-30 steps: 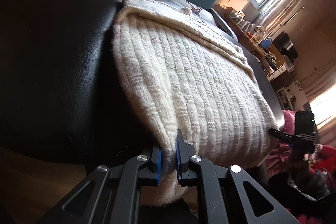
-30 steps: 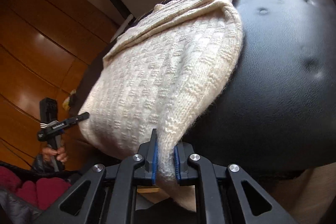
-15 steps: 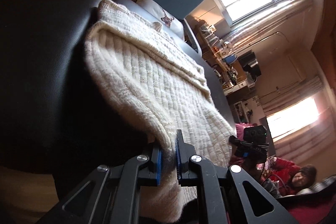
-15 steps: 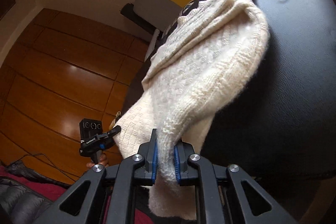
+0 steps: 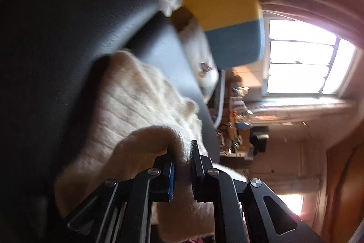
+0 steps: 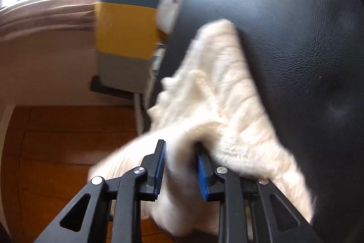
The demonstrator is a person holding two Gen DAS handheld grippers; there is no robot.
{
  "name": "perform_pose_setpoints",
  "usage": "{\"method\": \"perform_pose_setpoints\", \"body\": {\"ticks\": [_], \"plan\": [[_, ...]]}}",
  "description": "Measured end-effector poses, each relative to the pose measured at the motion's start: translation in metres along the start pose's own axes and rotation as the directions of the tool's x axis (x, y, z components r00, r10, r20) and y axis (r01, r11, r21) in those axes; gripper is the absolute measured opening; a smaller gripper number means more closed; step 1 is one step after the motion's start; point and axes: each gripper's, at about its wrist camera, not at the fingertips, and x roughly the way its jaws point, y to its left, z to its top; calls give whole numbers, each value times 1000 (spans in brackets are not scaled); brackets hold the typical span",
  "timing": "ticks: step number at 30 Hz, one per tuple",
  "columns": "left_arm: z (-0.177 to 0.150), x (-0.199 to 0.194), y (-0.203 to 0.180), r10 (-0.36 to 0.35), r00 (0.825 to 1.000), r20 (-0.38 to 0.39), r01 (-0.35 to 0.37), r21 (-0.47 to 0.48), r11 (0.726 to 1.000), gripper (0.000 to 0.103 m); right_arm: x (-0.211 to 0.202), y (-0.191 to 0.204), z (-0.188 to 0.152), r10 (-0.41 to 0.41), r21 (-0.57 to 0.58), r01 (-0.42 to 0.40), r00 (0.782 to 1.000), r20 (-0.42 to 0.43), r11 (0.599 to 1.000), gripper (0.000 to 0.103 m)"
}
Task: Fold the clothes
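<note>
A cream knitted sweater point(image 5: 141, 106), draped over a black leather seat point(image 5: 56, 38), is clamped by the left gripper point(image 5: 183, 165) and, apparently more loosely, by the right gripper point(image 6: 180, 165), both tilted steeply; motion blur obscures detail.

blown-out window point(image 5: 302, 65) | motion blur | fisheye edges dark

Support: black leather-grain padded surface point(image 6: 307, 42), dimpled, both views blurred; cream knit sweater point(image 6: 218, 88) lies partly on it, far corner flat against the leather, near edge lifted off the surface.
</note>
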Motion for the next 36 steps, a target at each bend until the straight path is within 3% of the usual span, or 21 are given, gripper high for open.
{"method": "perform_pose_setpoints", "body": {"ticks": [4,8,11,14,16,17,19,21,24,26,27,28,30,31,33,36], "plan": [[7,12,15,-73,997,-35,70,-74,995,12,-4,9,-3,60,-63,-62,998,-28,996,32],[15,7,19,-254,967,-34,244,-182,953,23,-12,28,-8,188,-132,-201,976,-105,971,51],[22,14,15,-260,965,-42,248,-191,950,27,1,44,-11,228,-164,-256,958,-173,953,68],[28,18,14,-286,958,-9,276,-234,932,29,9,49,-4,245,-167,-259,964,-103,951,69],[31,16,17,-320,946,47,320,-272,908,33,0,40,10,265,-116,-255,961,77,960,69],[34,13,20,-338,937,89,349,-293,890,36,-3,34,16,237,-88,-226,960,146,970,69],[39,4,27,-346,924,164,382,-326,865,43,-9,26,21,207,-55,-199,950,233,978,69],[45,-8,25,-322,924,207,373,-294,880,44,-17,35,12,148,-131,-122,966,212,984,69],[54,-31,11,-221,955,200,253,-155,955,45,-29,49,-4,42,-256,7,981,188,967,69],[50,-44,-8,-53,976,211,51,14,999,47,-31,67,-28,-135,-424,208,971,197,881,69],[46,-47,-20,47,973,225,-74,113,991,47,-30,75,-40,-209,-500,287,956,207,818,69],[38,-47,-30,142,961,238,-195,214,957,47,-28,79,-51,-240,-557,308,951,194,771,69],[16,-39,-46,300,919,255,-383,402,832,47,-24,87,-73,-304,-665,341,936,176,665,69],[3,-31,-49,335,914,228,-404,470,785,47,-20,91,-83,-337,-711,356,925,176,606,69],[-16,-17,-46,362,917,167,-392,541,744,47,-1,96,-96,-408,-776,408,888,214,481,69],[-33,-2,-38,404,904,137,-403,586,703,47,39,89,-91,-520,-793,464,824,223,395,69]]}}
